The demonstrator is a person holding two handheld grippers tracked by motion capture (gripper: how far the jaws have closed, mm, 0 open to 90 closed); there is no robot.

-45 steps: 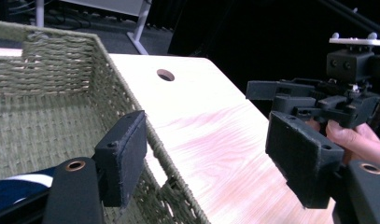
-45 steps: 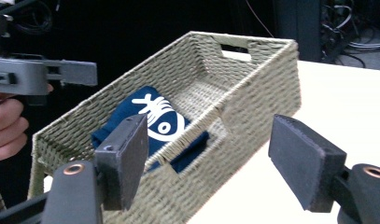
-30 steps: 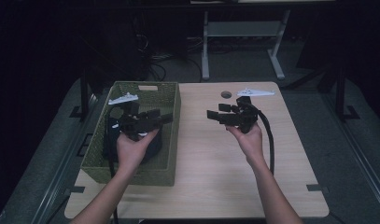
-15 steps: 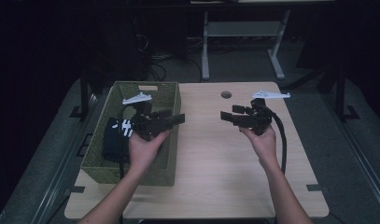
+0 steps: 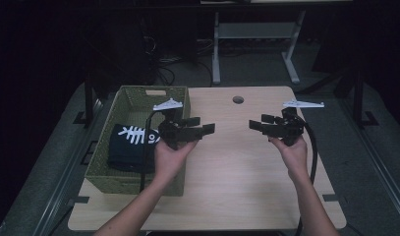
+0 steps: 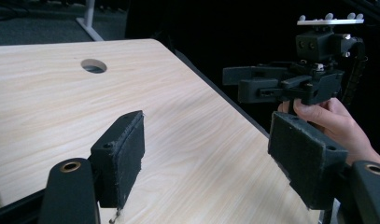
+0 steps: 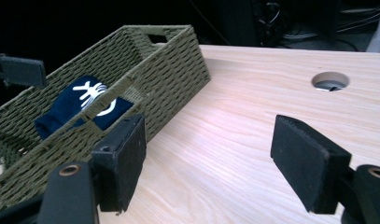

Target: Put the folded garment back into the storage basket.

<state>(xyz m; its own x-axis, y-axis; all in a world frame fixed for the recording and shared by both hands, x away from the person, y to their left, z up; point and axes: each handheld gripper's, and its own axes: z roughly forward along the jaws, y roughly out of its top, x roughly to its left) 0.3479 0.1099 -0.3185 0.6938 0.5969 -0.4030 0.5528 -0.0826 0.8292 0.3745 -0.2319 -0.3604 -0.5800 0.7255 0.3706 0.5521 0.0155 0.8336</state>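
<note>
Folded dark cloth [image 5: 128,145] with a white fishbone print lying inside the woven basket [image 5: 138,101] at the desk's [image 5: 227,187] left, long axis running roughly across the basket. Left gripper [image 5: 200,129] nearer, just beside the basket rim, jaws wide and empty, pointing away from the cloth. Right gripper [image 5: 259,125] well apart, jaws wide, empty, facing the basket.

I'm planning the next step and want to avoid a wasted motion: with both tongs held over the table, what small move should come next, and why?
Probably swing the left tongs back over the woven basket and down toward the folded dark cloth. Both tongs stand open and hold nothing, the right tongs too, and the cloth is the nearest thing, lying loose in the basket.
</note>
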